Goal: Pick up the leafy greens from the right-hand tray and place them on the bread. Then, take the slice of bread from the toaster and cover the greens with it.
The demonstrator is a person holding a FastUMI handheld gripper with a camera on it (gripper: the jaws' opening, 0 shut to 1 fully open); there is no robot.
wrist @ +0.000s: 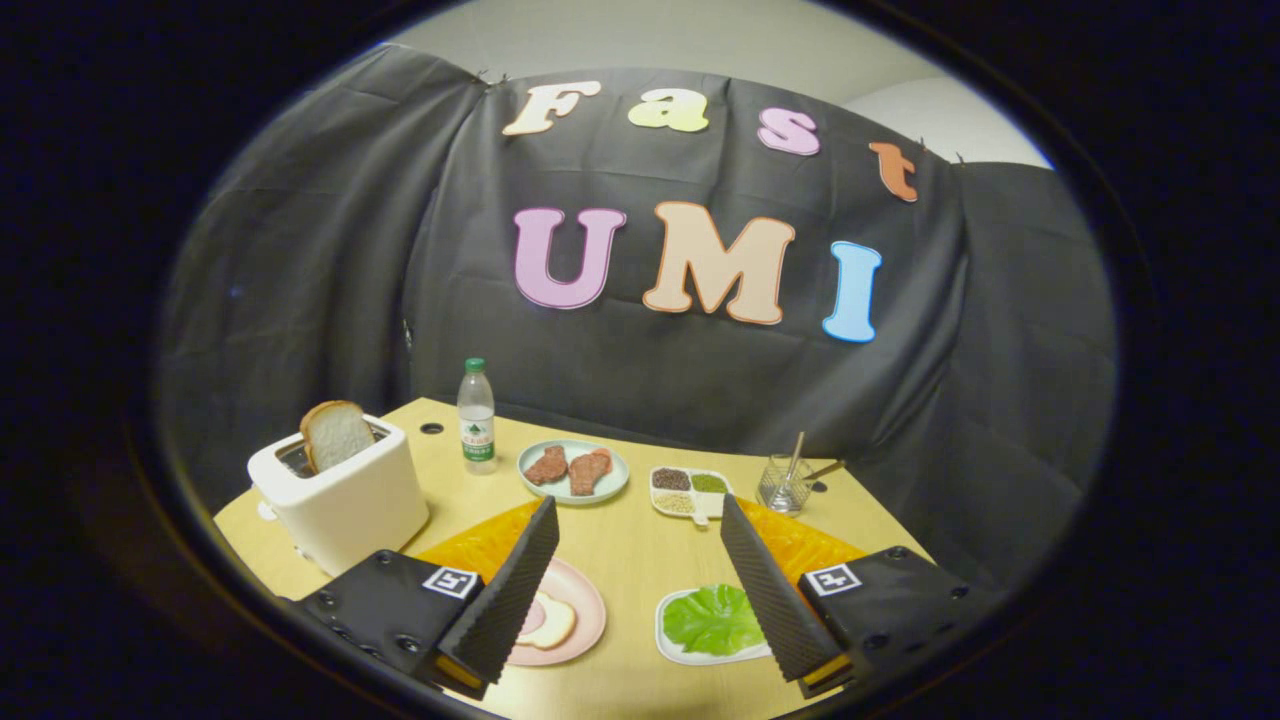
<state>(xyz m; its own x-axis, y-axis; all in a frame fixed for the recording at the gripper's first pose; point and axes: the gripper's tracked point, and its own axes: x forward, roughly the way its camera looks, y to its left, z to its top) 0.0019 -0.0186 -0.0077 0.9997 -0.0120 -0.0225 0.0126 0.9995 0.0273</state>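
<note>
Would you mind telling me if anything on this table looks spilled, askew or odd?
Nothing stands out. The bread slice sits upright in the white toaster, the green lettuce leaf lies in its white tray, and the open gripper holds nothing.

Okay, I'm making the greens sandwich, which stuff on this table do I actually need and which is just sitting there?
Needed:
leafy greens on the white tray, between the open gripper fingers
bread on the pink plate
bread slice standing in the toaster

Just sitting there:
water bottle
plate of meat
divided dish of seeds
glass with sticks
</note>
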